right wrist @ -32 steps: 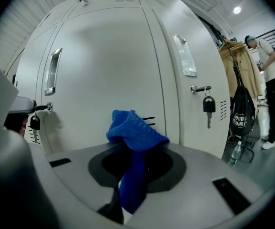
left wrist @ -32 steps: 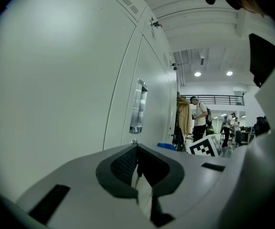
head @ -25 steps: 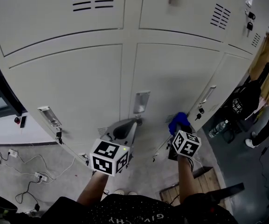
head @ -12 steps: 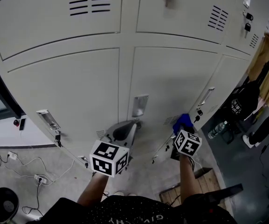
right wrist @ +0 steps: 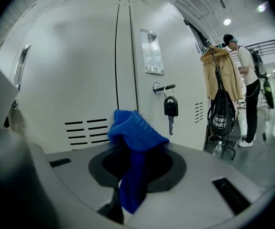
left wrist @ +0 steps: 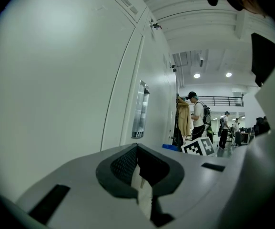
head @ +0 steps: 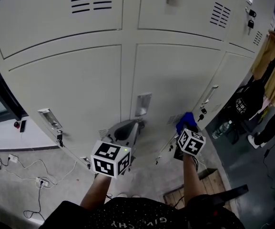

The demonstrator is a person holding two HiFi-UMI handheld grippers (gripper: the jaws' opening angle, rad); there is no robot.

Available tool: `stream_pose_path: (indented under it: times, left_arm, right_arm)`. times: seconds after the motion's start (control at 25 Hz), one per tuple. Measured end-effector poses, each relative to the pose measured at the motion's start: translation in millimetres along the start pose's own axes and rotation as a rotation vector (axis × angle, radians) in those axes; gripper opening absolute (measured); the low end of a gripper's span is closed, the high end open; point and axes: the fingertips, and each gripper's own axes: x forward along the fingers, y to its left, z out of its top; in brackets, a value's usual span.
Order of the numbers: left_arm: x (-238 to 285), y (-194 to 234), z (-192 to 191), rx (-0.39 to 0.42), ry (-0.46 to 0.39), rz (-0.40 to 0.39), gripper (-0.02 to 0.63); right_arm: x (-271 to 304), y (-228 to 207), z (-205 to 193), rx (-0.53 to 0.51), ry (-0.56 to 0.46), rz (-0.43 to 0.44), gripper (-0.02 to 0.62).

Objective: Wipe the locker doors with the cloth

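At the lower row of the pale locker doors, the right gripper is clamping a blue cloth between its jaws. The cloth is bunching up above the jaw tips and hanging down through the gap below them. It is sitting very near the lower door, just beside a set of vent slots; whether it is touching the metal cannot be confirmed. A key is hanging from the lock on the door to the right of the cloth. The left gripper is pointing at the neighbouring door, just below a metal handle plate. Its jaws are resting together with nothing between them, and they are standing close to the door surface. Both grippers are being held low, well apart from each other. Beyond the lockers on the right, a tan coat and a black bag are hanging, and a person is standing behind them. Cables are trailing across the floor on the left.
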Motion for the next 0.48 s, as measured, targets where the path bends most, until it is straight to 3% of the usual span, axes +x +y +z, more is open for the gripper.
stream_pose_path:
  times: [0.2, 0.48]
  left_arm:
    - [-5.4, 0.7, 1.4, -0.006, -0.012, 0.006, 0.009]
    - [-13.2, -4.6, 0.6, -0.012, -0.017, -0.001, 0.009]
  right_arm:
    - [-4.6, 9.2, -0.2, -0.005, 0.002, 0.011, 0.083]
    - [-26.6, 51.7, -19.9, -0.020, 0.030, 0.106, 0.083]
